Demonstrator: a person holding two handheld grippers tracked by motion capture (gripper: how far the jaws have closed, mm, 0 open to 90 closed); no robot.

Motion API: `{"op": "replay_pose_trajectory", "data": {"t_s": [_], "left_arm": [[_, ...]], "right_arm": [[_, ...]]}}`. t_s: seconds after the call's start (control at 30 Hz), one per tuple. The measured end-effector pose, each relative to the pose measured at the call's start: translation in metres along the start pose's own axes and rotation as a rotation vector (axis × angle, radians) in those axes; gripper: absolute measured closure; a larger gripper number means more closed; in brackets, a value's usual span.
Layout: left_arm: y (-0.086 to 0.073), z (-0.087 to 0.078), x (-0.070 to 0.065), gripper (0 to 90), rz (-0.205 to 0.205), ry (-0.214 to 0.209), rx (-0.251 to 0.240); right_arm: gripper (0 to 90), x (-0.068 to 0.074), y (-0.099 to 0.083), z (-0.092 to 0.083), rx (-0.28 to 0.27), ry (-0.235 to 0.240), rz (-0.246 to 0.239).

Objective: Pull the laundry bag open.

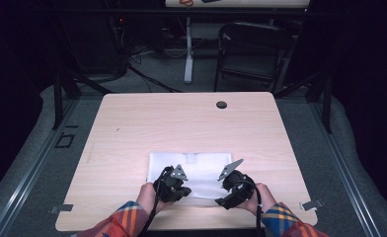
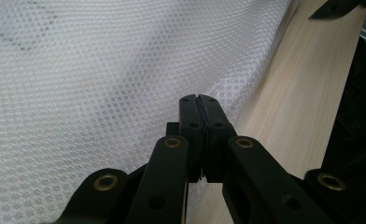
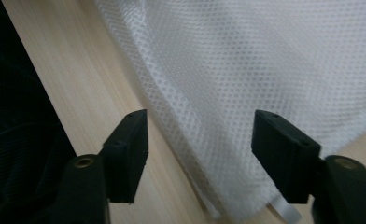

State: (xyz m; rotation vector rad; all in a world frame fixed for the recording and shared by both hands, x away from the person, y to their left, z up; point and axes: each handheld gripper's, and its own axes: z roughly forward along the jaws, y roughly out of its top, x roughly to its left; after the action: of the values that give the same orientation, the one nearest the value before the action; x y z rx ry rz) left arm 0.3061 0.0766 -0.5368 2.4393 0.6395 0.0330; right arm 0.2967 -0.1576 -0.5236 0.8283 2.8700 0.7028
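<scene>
High view: we see a white mesh cloth (image 1: 194,170) flat on the pale wooden table (image 1: 132,128). Our left gripper (image 2: 200,100) pinches its honeycomb edge; our right gripper (image 3: 200,140) stands apart over the folded hem.

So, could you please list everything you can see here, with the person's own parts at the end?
mesh cloth: one, white, flat on the table's near middle.
table: one, light wood.
grommet: one, black, far edge of the table.
folding chair: one, dark, behind the table.
left gripper: one, black, jaws shut at the cloth's near edge.
right gripper: one, black, jaws open, straddling the cloth's edge.
sleeves: two, plaid, bottom edge.
</scene>
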Motion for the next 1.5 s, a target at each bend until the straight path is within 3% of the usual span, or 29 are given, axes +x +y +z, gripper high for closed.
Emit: {"op": "replay_pose_trajectory", "data": {"t_s": [0.1, 0.23, 0.37, 0.5, 0.63, 0.67, 1.07, 1.2, 1.37, 1.5], "left_arm": [[0.0, -0.001, 0.0, 89.0, -0.003, -0.001, -0.006], [0.0, -0.001, 0.001, 89.0, -0.002, -0.004, -0.006], [0.0, -0.001, 0.0, 85.0, 0.0, -0.011, -0.007], [0.001, 0.002, -0.001, 63.8, 0.005, -0.029, 0.008], [0.002, 0.007, -0.004, 57.9, 0.013, -0.028, 0.031], [0.003, 0.007, -0.003, 59.2, 0.031, -0.026, 0.043], [0.002, 0.008, -0.003, 84.2, 0.037, -0.023, 0.031], [0.004, 0.008, -0.002, 86.2, 0.008, -0.019, 0.027], [0.008, 0.01, -0.002, 86.6, -0.01, -0.018, 0.04], [0.008, 0.01, 0.0, 86.5, -0.023, -0.016, 0.04]], "right_arm": [[55.8, 0.003, 0.005, 0.011, 0.022, -0.02, -0.005], [78.8, 0.001, 0.006, 0.013, 0.02, -0.025, 0.0], [86.6, 0.001, 0.006, 0.011, 0.006, -0.029, 0.008], [87.4, 0.0, 0.006, 0.008, -0.015, -0.02, 0.022], [87.6, 0.0, 0.006, 0.005, -0.036, -0.011, 0.025], [87.6, 0.0, 0.006, 0.005, -0.036, -0.008, 0.025], [86.3, -0.001, 0.007, 0.003, -0.033, -0.003, 0.03], [79.0, -0.001, 0.006, 0.002, -0.047, 0.006, 0.043], [74.6, 0.0, 0.004, -0.009, -0.06, -0.016, 0.041], [80.0, 0.002, 0.002, -0.019, -0.124, -0.022, 0.04]]}}
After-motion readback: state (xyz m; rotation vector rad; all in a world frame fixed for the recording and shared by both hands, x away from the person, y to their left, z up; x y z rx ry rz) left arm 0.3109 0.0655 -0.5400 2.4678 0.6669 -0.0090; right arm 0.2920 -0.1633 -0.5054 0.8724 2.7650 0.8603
